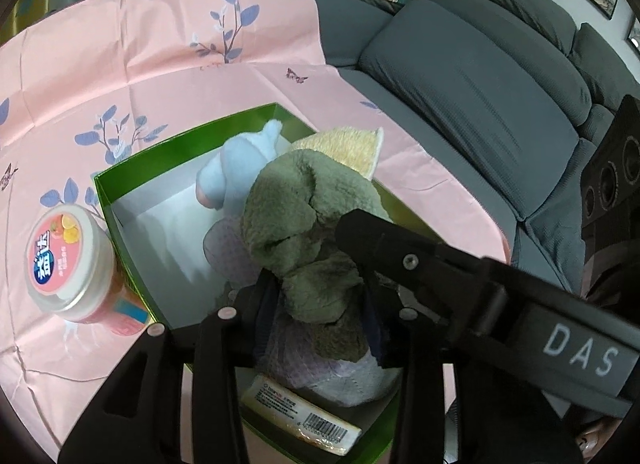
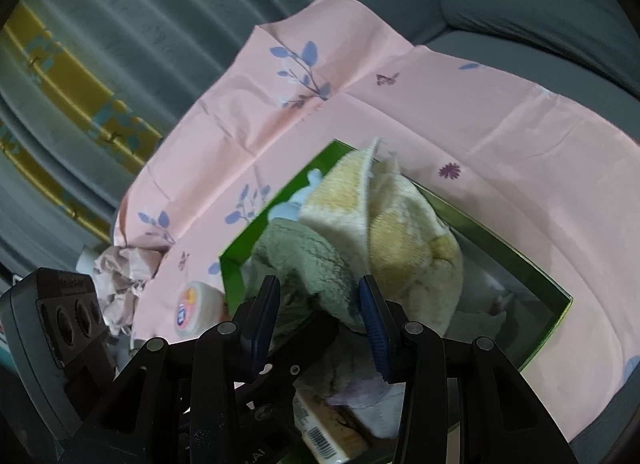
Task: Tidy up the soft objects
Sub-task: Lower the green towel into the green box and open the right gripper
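Both wrist views, taken over a green-walled, white-floored cardboard box (image 1: 105, 200) resting on a pink floral cloth (image 1: 160, 56) spread across a grey sofa (image 1: 480, 96).

Left wrist view. My left gripper (image 1: 320, 304) stands partly open, with the lower folds of a bunched olive-green fleece cloth (image 1: 296, 216) between its fingers; whether the pads press on the fabric I cannot tell, since the cloth hides them. The arm of my right gripper (image 2: 320, 320) crosses this view from the right.

Right wrist view. The right gripper's blue-padded fingers (image 2: 374, 328) are parted about as far, flanking the same green cloth; the right pad lies against the fabric, the left shows a sliver of gap. I judge this a loose hold at best.

Contents. The green cloth sits heaped at the near end of the box, above a pale lilac waffle-weave cloth (image 1: 344, 376) and a labelled packet with a barcode (image 1: 312, 420). A yellow-and-cream terry towel (image 2: 400, 232) rises at the right wall, and a light-blue soft item (image 1: 240, 168) lies toward the far corner. A round white-lidded jar (image 1: 68, 260) stands outside, touching the left wall.

Step in hand, as I judge it: settling the green cloth into the box. To do it well, I should lower both grippers together, steer toward the bare white floor at left, part the fingers fully only once the fabric rests, and then lift straight out so no fold snags a pad and drags over the wall.
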